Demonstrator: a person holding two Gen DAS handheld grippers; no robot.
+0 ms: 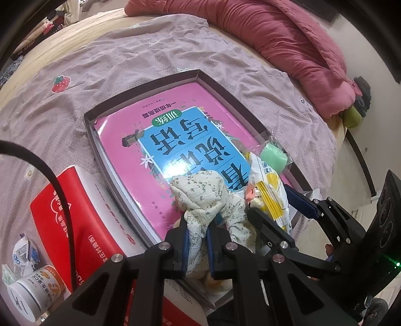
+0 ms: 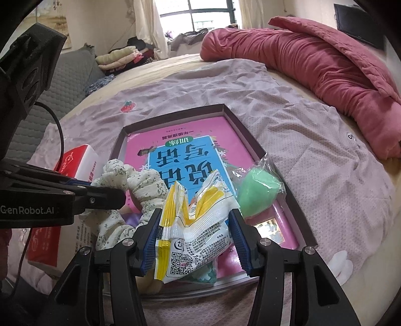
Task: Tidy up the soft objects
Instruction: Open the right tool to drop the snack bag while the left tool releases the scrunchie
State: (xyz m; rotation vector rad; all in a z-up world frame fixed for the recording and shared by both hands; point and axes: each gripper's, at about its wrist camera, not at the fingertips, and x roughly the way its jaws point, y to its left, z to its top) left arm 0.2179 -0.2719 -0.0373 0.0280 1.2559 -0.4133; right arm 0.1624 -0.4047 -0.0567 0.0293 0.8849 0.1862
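Left fingers point(image 1: 198, 240) pinch floral scrunchie point(image 1: 208, 198); right fingers point(image 2: 194, 240) clamp yellow-white packet point(image 2: 190, 225), hiding box point(image 2: 173, 117) contents.

- Soft, even daylight fills both views; the window point(image 2: 198, 15) at the top of the right wrist view is blown out to near white.
- Shadows are faint and diffuse, lying just under the box point(image 1: 255, 117) walls and in the folds of the red quilt point(image 2: 325, 72).
- A pale sheen of glare sits on the glossy pink book point(image 1: 175, 140) cover and on the clear wrap around the green block point(image 2: 255, 193).
- Strong fisheye bending curves the bed point(image 2: 338, 155) outward; dark vignette fills the corners of both pictures.
- Centres are sharp enough to read print; the near black fingers point(image 1: 288, 250) and the rims look softer.
- Colours read slightly washed.
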